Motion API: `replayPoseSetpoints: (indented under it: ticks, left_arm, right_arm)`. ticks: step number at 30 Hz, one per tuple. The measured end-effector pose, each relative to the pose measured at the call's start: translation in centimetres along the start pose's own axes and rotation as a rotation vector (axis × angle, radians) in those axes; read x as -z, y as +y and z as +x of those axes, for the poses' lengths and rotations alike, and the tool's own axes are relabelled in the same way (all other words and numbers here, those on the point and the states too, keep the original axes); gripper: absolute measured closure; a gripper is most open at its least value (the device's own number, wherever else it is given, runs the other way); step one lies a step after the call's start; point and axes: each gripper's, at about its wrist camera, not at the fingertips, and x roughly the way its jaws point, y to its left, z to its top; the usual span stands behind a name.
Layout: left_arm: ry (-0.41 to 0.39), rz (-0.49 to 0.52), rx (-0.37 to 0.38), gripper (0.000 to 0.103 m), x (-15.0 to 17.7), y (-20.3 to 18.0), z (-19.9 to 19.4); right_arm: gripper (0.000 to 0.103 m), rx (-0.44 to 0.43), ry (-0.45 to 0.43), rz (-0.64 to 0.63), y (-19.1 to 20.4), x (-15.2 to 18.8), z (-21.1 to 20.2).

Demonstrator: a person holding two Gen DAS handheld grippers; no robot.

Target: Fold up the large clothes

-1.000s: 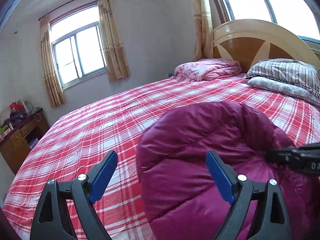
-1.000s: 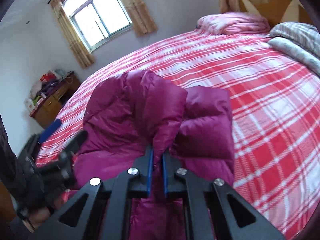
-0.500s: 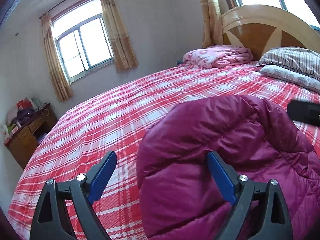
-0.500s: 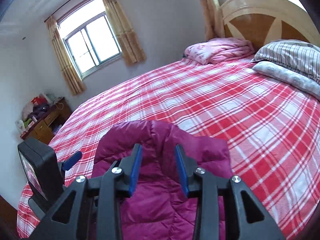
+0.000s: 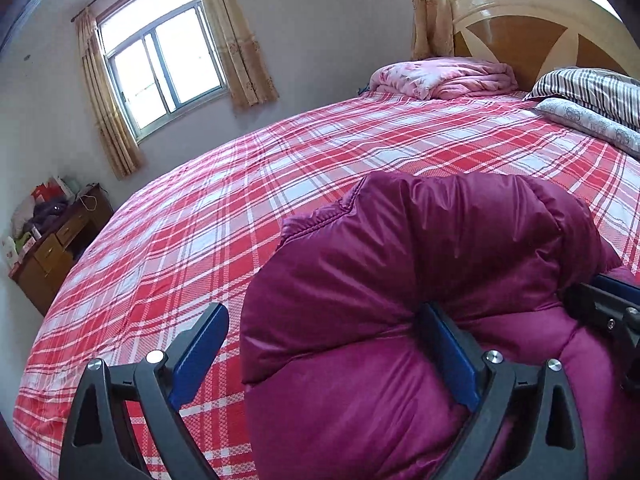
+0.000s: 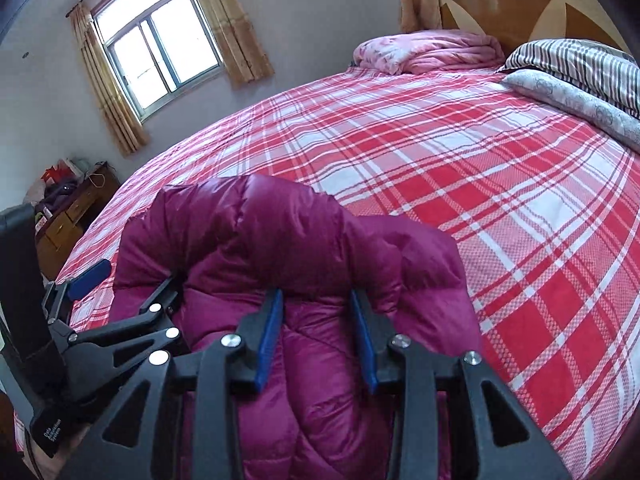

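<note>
A puffy magenta down jacket (image 5: 440,240) lies bunched and folded over on the red plaid bed (image 5: 280,184). My left gripper (image 5: 324,320) is low at the jacket's left edge and its jaws are opening wide. Its right pad (image 5: 448,348) is sunk against a fold while the left pad (image 5: 200,352) hangs free over the sheet. In the right wrist view the jacket (image 6: 260,232) fills the near middle. My right gripper (image 6: 316,300) stands part open just under the raised fold, with padding between the pads but not pinched. The left gripper (image 6: 132,284) shows at the left.
A folded pink quilt (image 5: 440,78) and striped pillows (image 5: 592,96) lie by the wooden headboard (image 5: 520,20). A cluttered wooden cabinet (image 5: 52,256) stands beside the bed at the far left, under a curtained window (image 5: 160,60). Bare plaid sheet (image 6: 480,160) stretches beyond the jacket.
The right gripper opened and let go of the pinched jacket fold, which settled on the bed. Both grippers sank closer to the jacket, and the left jaws spread a little wider.
</note>
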Motion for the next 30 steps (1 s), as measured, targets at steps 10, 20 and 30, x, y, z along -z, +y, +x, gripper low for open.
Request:
replayPoseSetpoints:
  ticks: [10, 20, 30]
  left_arm:
    - [0.015, 0.001, 0.007, 0.006, 0.2, -0.4, 0.5]
    - [0.027, 0.006, 0.012, 0.005, 0.3, -0.6, 0.8]
    - [0.028, 0.015, 0.005, 0.005, 0.4, -0.9, 1.0]
  right_arm:
    - [0.065, 0.016, 0.014, 0.000, -0.1, 0.3, 0.9]
    - [0.064, 0.046, 0.033, -0.019, 0.2, 0.4, 1.5]
    - [0.064, 0.062, 0.039, -0.028, 0.4, 0.5, 1.7]
